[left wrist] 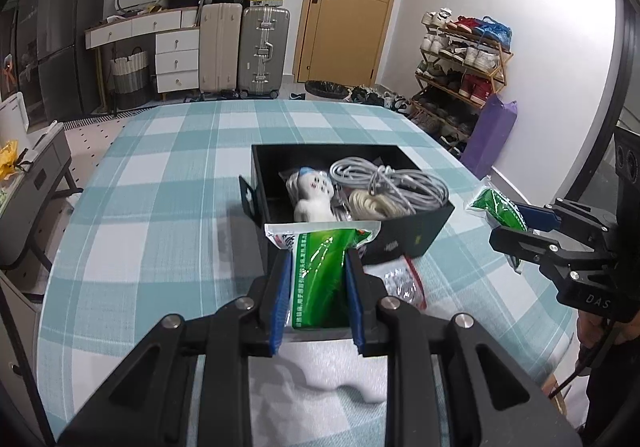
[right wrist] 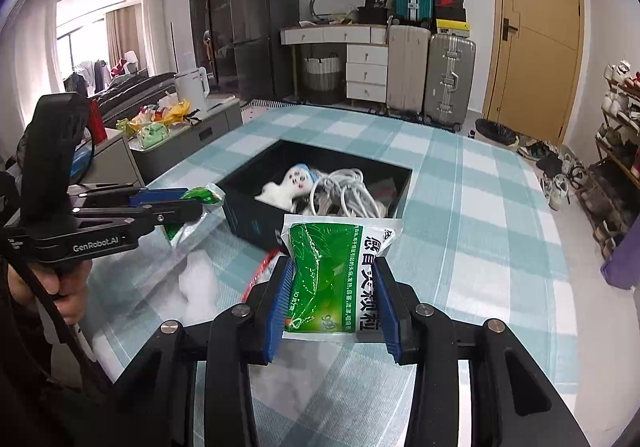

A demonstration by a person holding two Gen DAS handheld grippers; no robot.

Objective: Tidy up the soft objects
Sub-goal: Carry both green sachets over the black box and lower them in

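Observation:
A black open box [left wrist: 416, 233] [right wrist: 248, 215] stands on the checked table. It holds a white plush toy [left wrist: 312, 193] [right wrist: 288, 185], coiled grey cable [left wrist: 392, 179] [right wrist: 344, 195] and pale rope [left wrist: 372, 205]. My left gripper [left wrist: 318, 259] is shut on a green and white packet [left wrist: 320, 271], held just in front of the box; it shows at the left of the right wrist view [right wrist: 188, 203]. My right gripper [right wrist: 332, 271] is shut on a second green packet [right wrist: 332, 271], seen at the right of the left wrist view [left wrist: 500, 211].
A clear zip bag with a red edge [left wrist: 404, 283] [right wrist: 264, 265] lies by the box's near corner. White stuffing [left wrist: 340, 371] [right wrist: 200, 279] lies on the blue checked tablecloth [left wrist: 160, 187]. Suitcases, drawers, a door and a shoe rack stand beyond the table.

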